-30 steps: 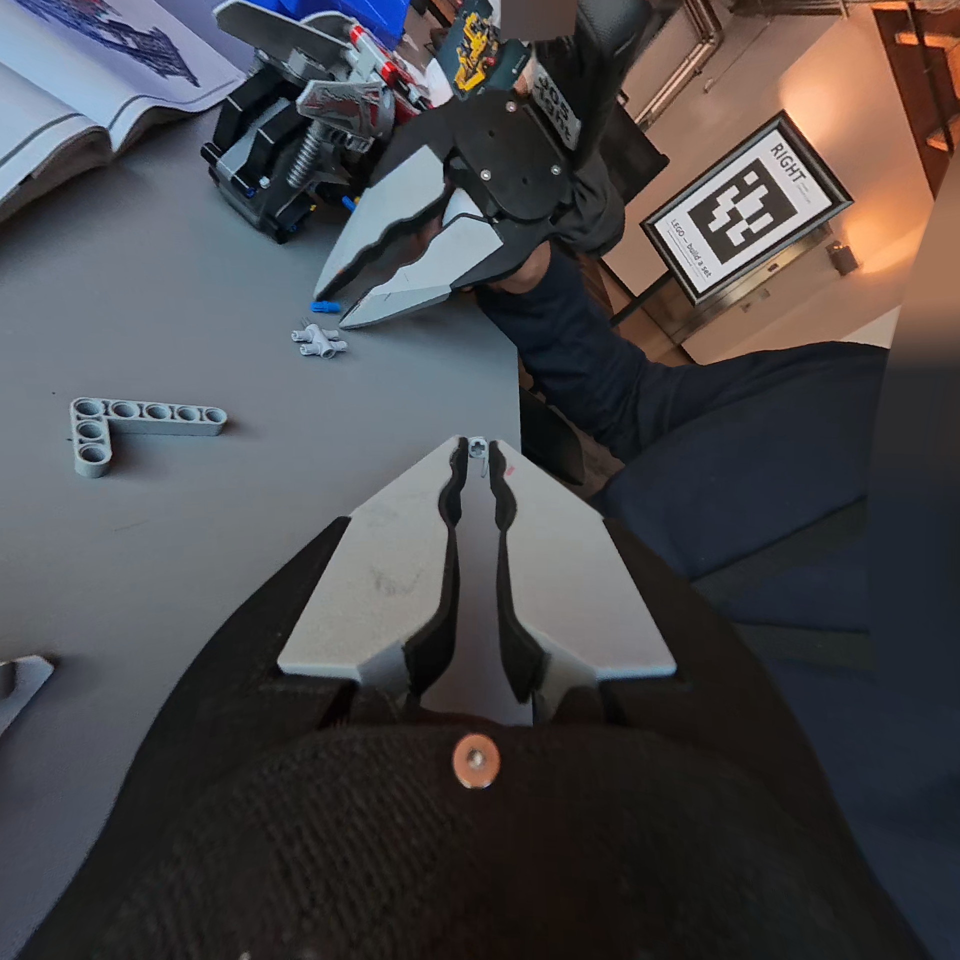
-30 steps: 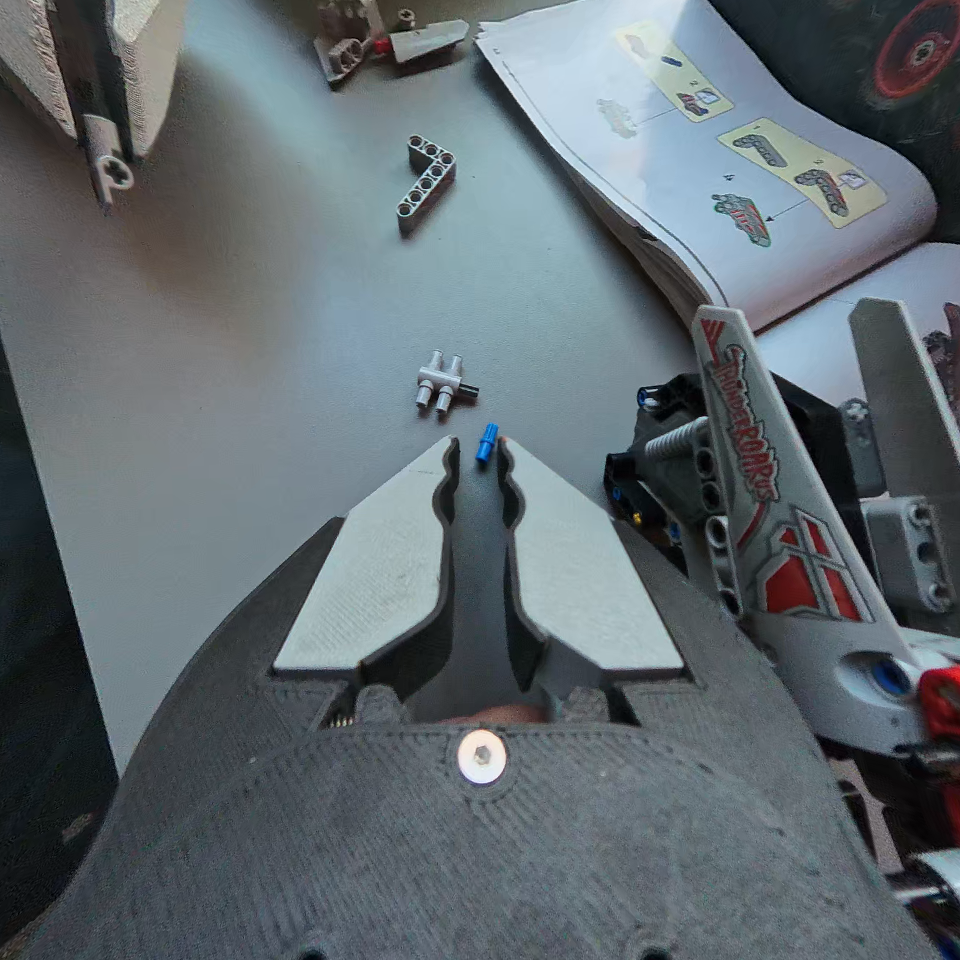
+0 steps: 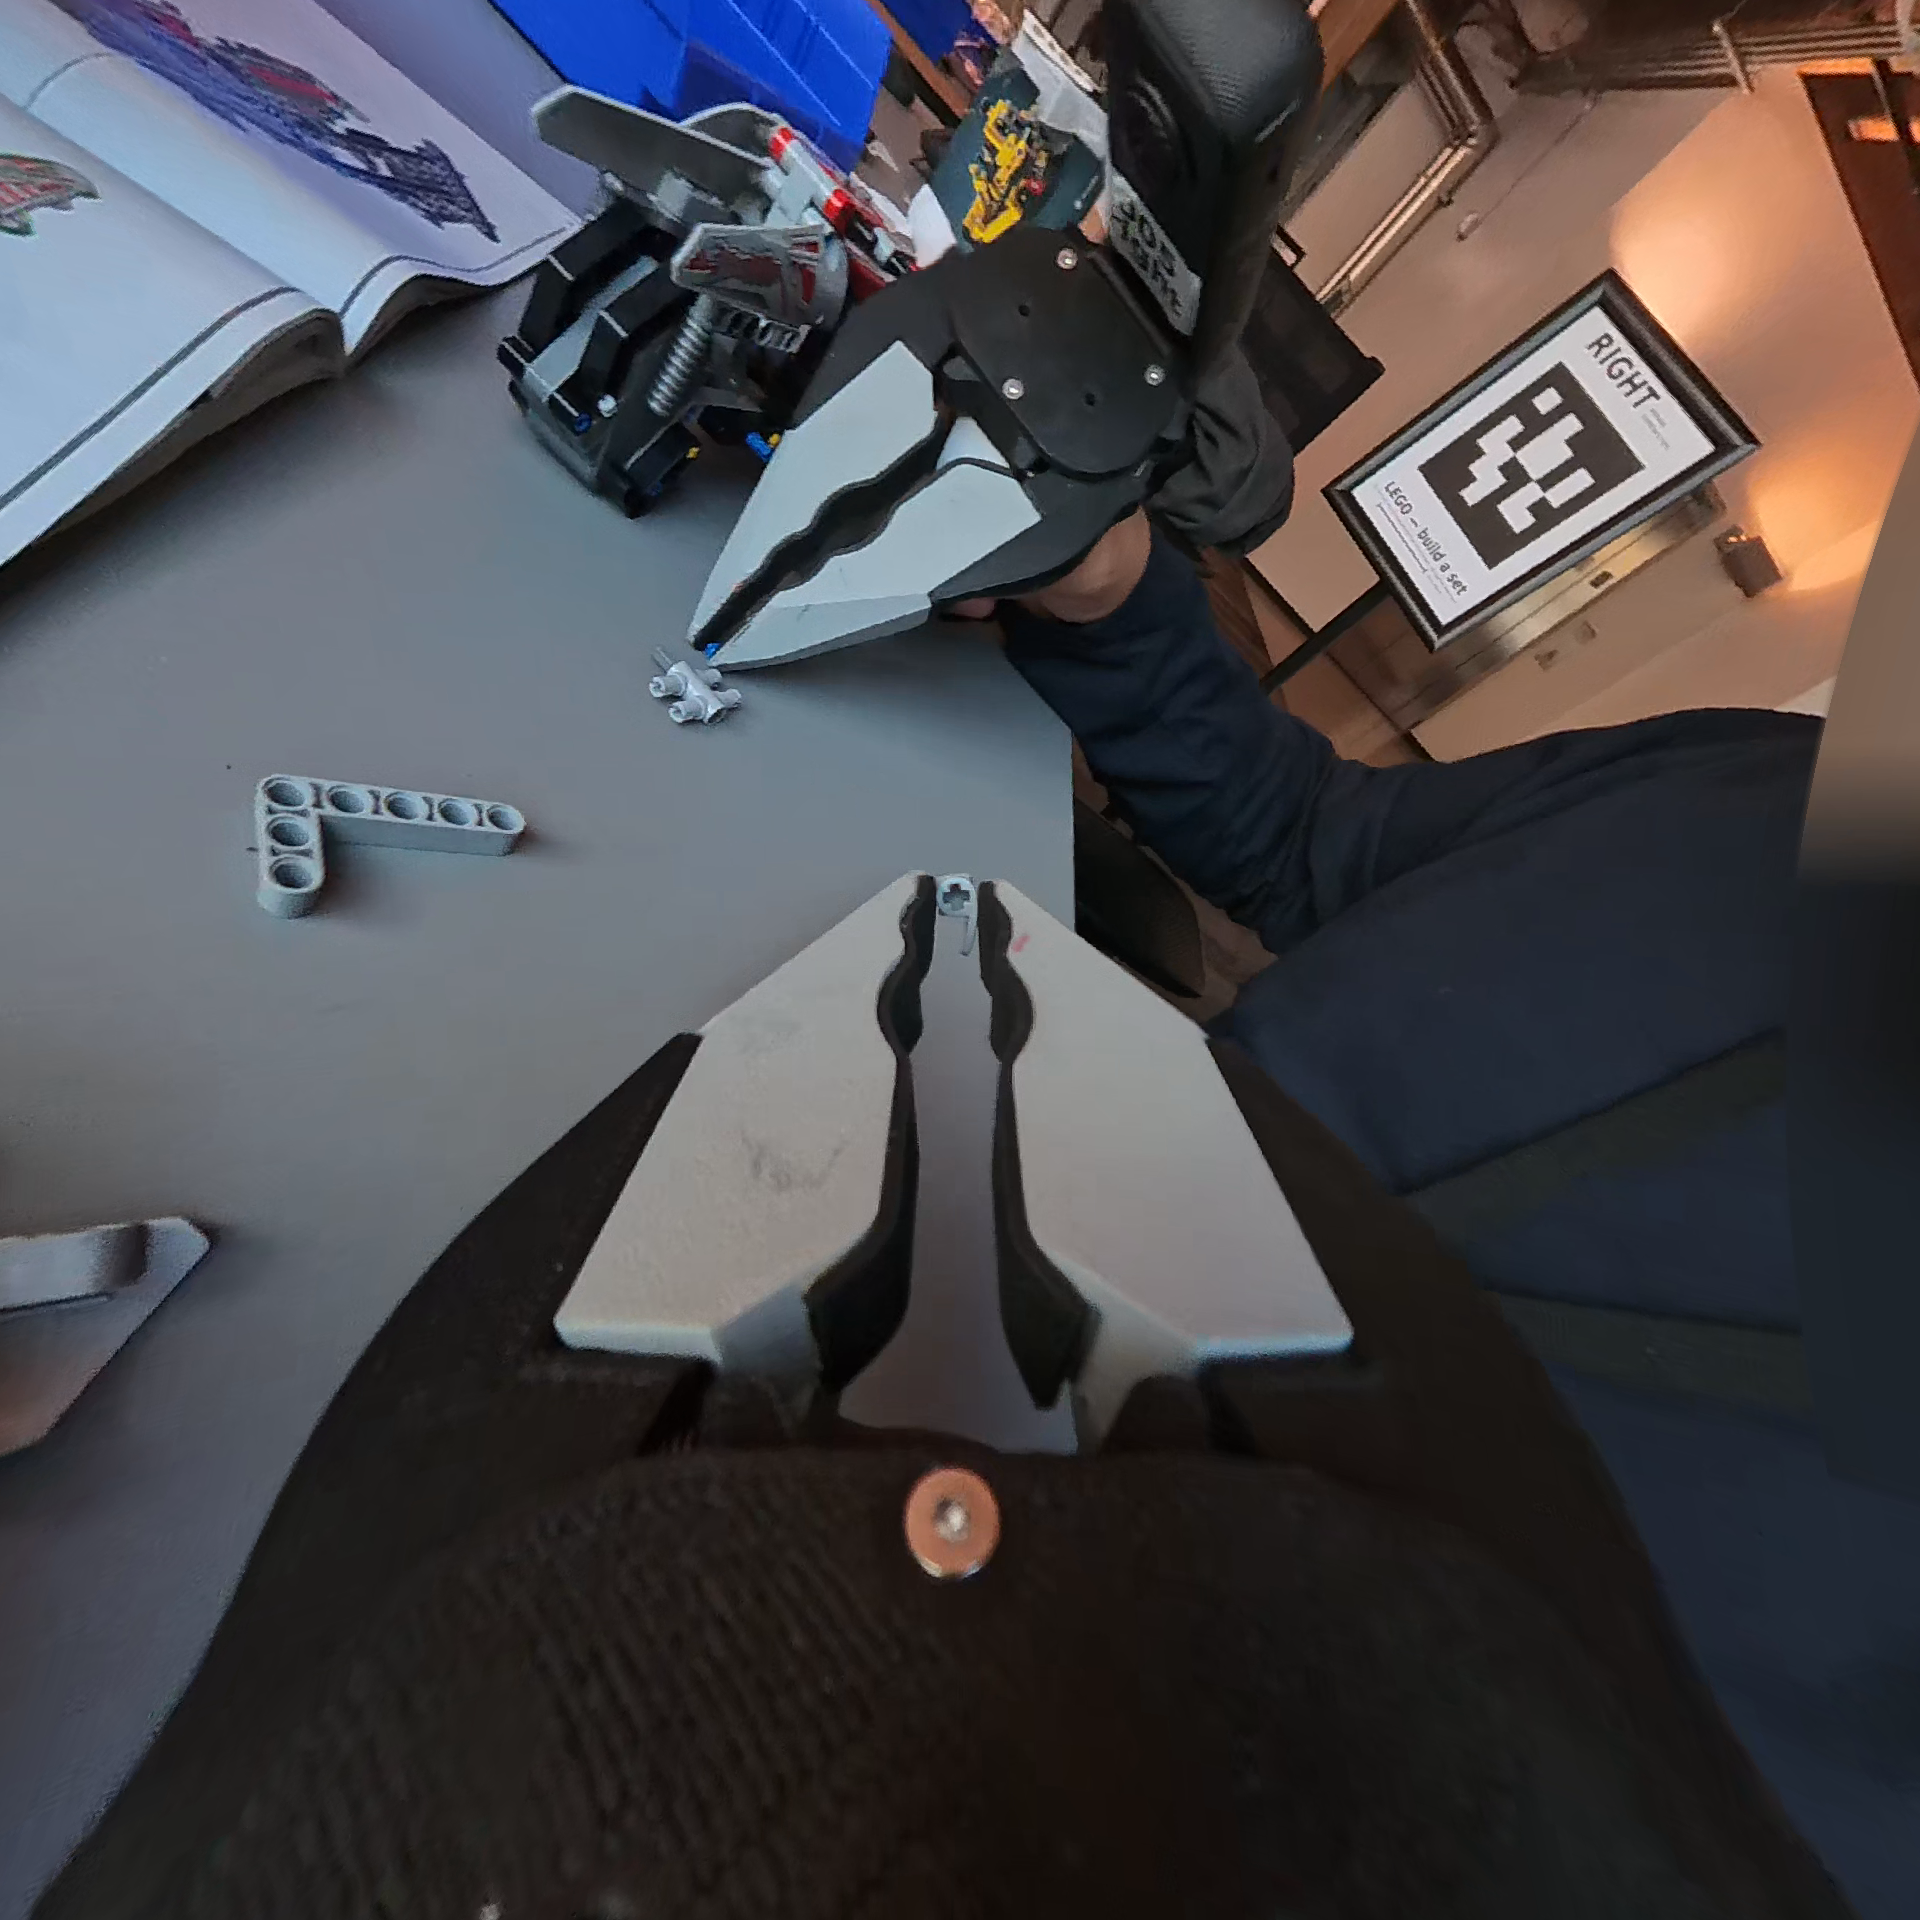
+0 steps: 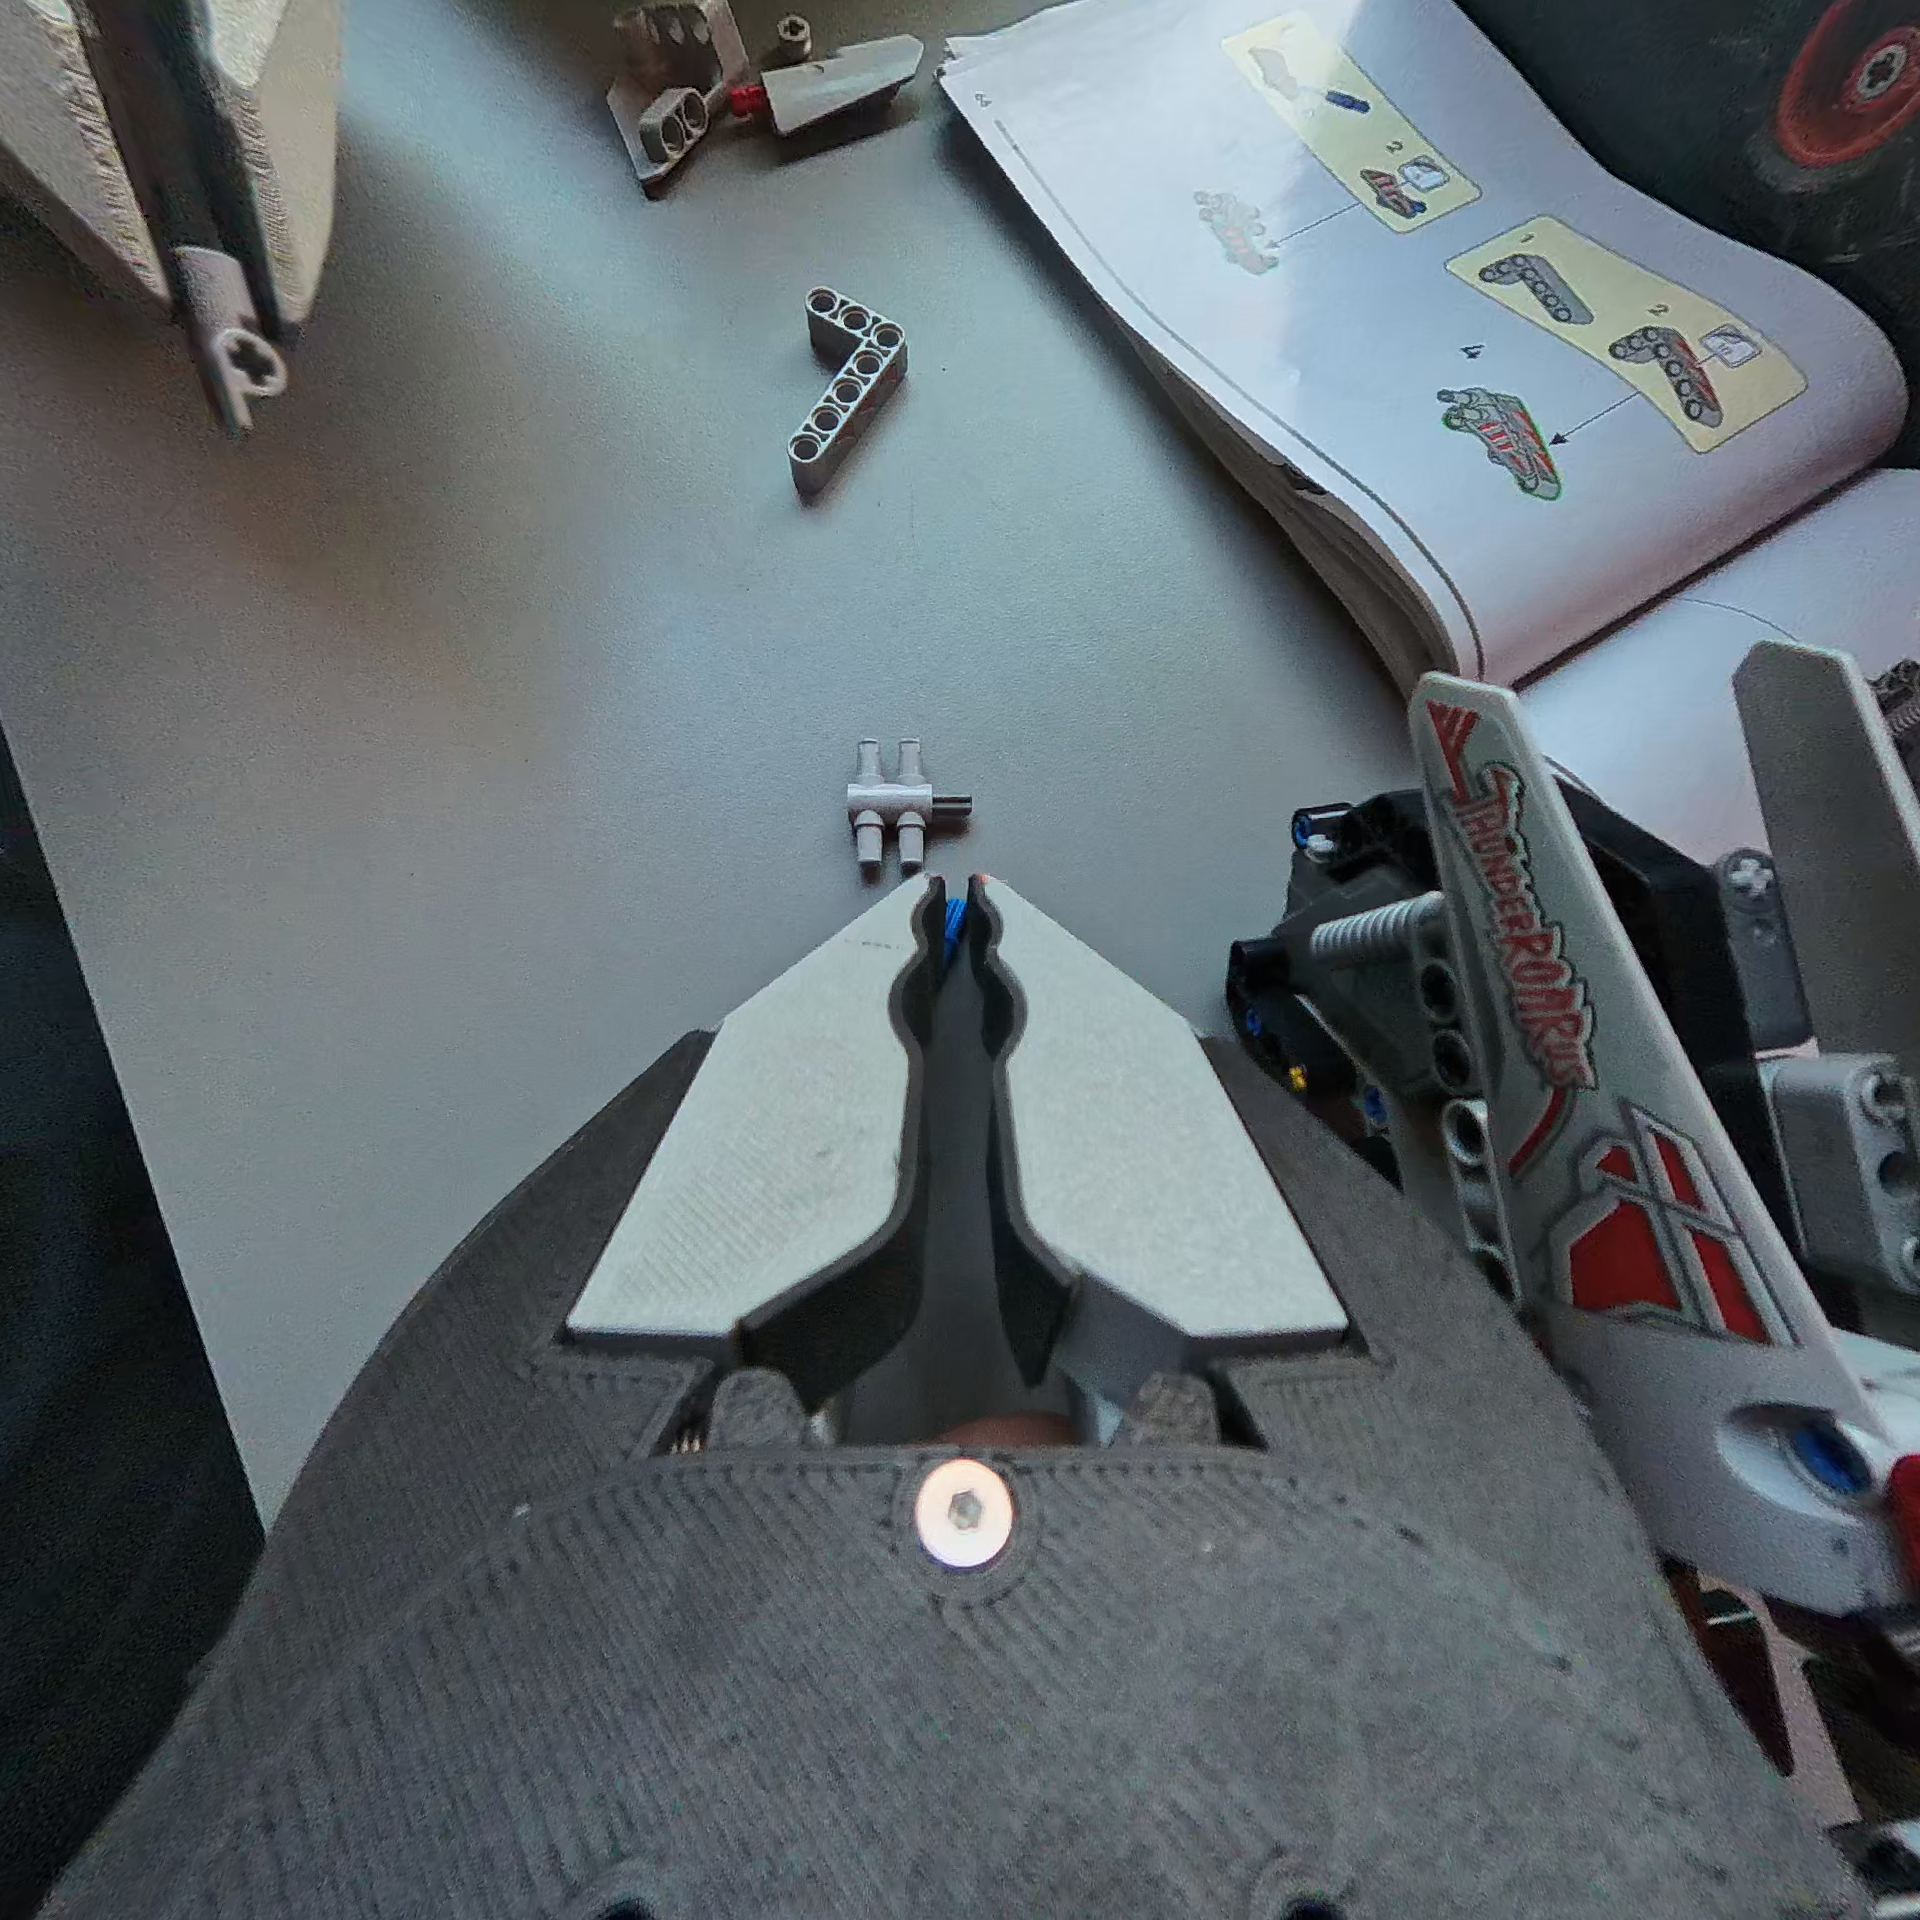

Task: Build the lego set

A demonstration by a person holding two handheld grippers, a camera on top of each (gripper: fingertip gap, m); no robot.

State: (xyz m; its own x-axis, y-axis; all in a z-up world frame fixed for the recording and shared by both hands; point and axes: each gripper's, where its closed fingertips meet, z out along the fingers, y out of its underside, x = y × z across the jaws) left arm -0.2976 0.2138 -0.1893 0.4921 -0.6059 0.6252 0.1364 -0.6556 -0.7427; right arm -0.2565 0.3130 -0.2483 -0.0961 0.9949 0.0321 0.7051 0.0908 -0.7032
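The grey table (image 4: 520, 644) carries everything, and places here are given from the half-built lego model (image 4: 1538, 1039), a black and grey vehicle with a white sticker-covered fin, standing at the right of the right wrist view. Beyond the model, touching or nearly touching it, lies the open instruction booklet (image 4: 1455, 312). To the model's left, at the same depth, the right gripper (image 4: 956, 899) rests its tips low at the table, jaws drawn together on a small blue pin (image 4: 953, 925) caught between the fingertips. Well left of the model, near the table's edge, the left gripper (image 3: 954, 896) is held above the surface, its jaws pressed on a small light grey connector piece (image 3: 958, 902) with a cross-shaped hole, which sticks out past the tips. Farther from the model than the booklet's near corner, a grey L-shaped beam (image 4: 852, 384) lies flat in the open. A cluster of loose grey parts (image 4: 748, 94) sits at the far edge. Just left of the model, right in front of the right gripper's tips, lies a light grey double-pin connector (image 4: 891, 805) with a dark stub on one end.
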